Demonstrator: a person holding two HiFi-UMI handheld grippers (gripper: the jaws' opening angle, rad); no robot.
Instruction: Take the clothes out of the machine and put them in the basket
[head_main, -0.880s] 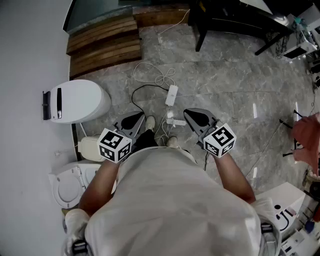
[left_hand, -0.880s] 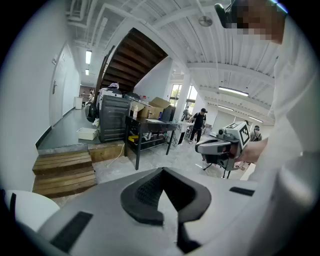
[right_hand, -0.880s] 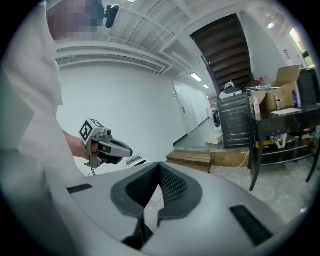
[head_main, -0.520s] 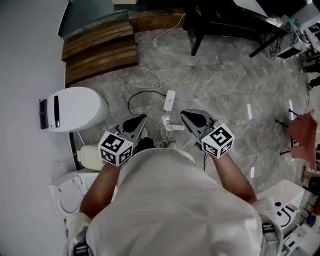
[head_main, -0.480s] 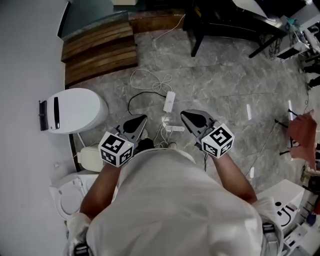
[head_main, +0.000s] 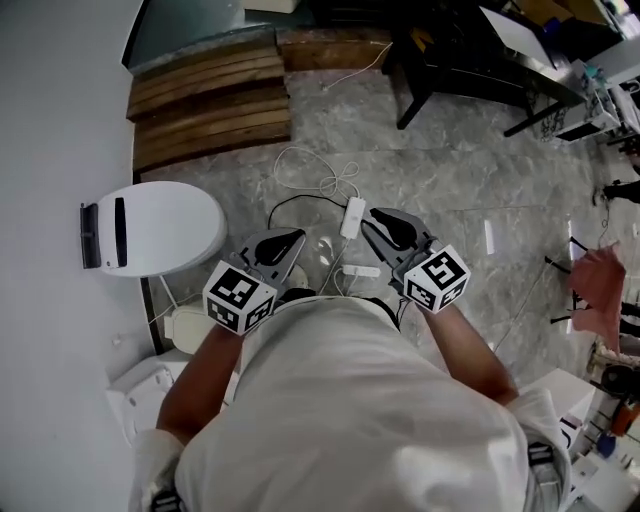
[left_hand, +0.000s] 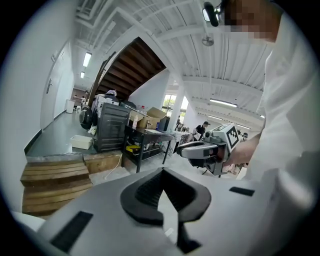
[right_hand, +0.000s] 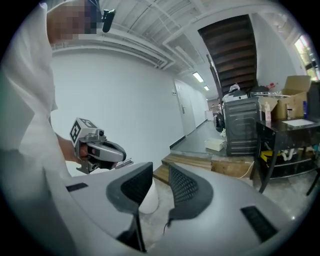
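Clothes in neither claw: left gripper (left_hand: 162, 172) shut tip to tip on nothing, right gripper (right_hand: 161, 172) parted by a narrow slit, also empty, the two held side by side with the power strip (head_main: 352, 217) on the floor (head_main: 450, 180) between their tips. Against half a second ago, both carried slightly forward, white machine (head_main: 160, 228) at the left nearly unchanged, so judged still an approach, nothing taken out. Laundry itself unseen, presumably inside that closed-looking machine; second white unit (head_main: 140, 385) now mostly covered by the left arm (head_main: 195, 380); no sure basket; red cloth (head_main: 597, 285) far right too small to identify.
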